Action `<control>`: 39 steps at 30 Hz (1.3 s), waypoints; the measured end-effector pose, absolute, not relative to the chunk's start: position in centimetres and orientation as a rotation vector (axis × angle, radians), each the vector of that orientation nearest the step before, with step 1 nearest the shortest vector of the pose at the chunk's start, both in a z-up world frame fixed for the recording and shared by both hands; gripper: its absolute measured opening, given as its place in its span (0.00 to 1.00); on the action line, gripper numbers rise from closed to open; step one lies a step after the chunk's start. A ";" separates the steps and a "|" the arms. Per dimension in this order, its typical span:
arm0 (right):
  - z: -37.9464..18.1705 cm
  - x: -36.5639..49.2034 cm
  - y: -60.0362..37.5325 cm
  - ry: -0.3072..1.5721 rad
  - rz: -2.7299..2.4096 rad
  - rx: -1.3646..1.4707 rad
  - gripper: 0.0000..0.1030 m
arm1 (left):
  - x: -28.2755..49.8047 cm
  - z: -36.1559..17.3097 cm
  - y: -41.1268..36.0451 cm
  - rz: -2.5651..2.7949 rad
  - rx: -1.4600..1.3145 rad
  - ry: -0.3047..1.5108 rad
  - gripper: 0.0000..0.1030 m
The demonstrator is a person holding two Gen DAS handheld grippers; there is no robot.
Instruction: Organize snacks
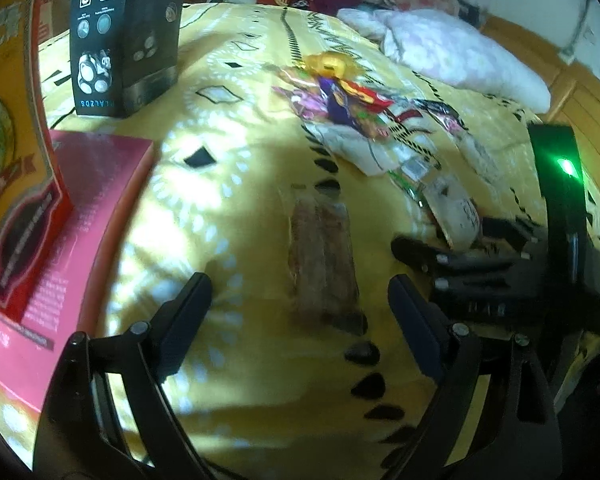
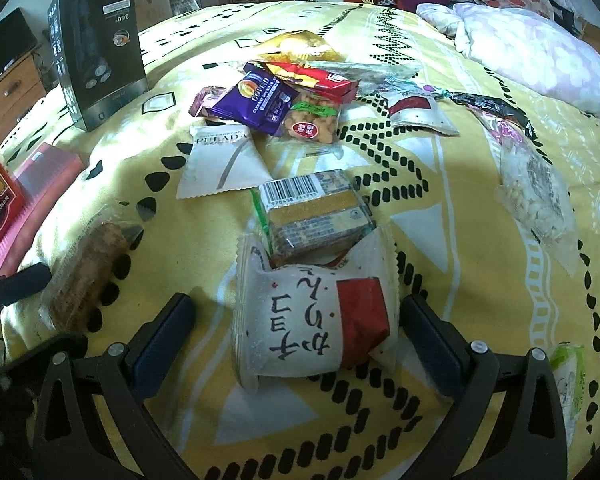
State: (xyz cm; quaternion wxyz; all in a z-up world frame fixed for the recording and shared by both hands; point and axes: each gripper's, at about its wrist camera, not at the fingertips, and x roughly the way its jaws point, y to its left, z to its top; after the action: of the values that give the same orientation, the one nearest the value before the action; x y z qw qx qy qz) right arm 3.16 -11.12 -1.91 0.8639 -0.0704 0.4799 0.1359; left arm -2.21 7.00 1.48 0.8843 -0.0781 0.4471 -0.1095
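Straddled by the right gripper (image 2: 296,340), a white pouch with a red patch and handwritten-style lettering (image 2: 316,320) lies on the yellow patterned bedspread (image 2: 440,208), its long axis running across the gap from one pad toward the other; the jaws stand wide on either side and neither pad presses it, so nothing is gripped yet. Just beyond the pouch, overlapping its far edge, sits a clear-wrapped biscuit pack with a barcode (image 2: 316,212). To my eye the right claw need only close to take the pouch. Over on the left, the left gripper (image 1: 300,308) is also open and empty, with a brown bar in a clear wrapper (image 1: 324,264) lying ahead between its fingers, long axis pointing away from the claw. Farther out, a heap of mixed packets (image 2: 284,92) lies ahead, with a tall black box (image 2: 100,48) and a pink box (image 1: 88,208) off to the left.
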 end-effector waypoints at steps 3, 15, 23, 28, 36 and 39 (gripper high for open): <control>-1.9 3.2 -11.2 1.006 0.285 -0.147 1.00 | -0.9 1.2 6.6 -0.196 -0.141 0.949 0.86; -2.0 3.4 -10.9 1.012 0.284 -0.144 1.00 | -0.3 0.9 5.8 -0.199 -0.092 0.962 0.86; 1.4 2.4 -15.3 1.008 0.440 0.013 0.98 | 0.0 1.4 5.2 -0.209 -0.069 0.959 0.77; 1.8 4.2 -15.6 1.082 0.424 0.051 0.93 | 0.3 1.3 5.1 -0.196 -0.069 0.973 0.39; 0.2 4.0 -13.7 1.167 0.414 0.008 0.84 | 0.2 1.2 5.1 -0.211 -0.070 0.989 0.34; 0.1 3.8 -13.9 1.152 0.409 -0.001 0.65 | 0.0 1.5 5.2 -0.216 -0.081 0.982 0.33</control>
State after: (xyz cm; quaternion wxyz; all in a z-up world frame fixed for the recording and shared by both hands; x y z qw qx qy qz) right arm 3.84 -13.92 0.14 0.8191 -0.0006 0.5407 0.1918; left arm -0.02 5.18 1.47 0.8754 -0.0390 0.4706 -0.1033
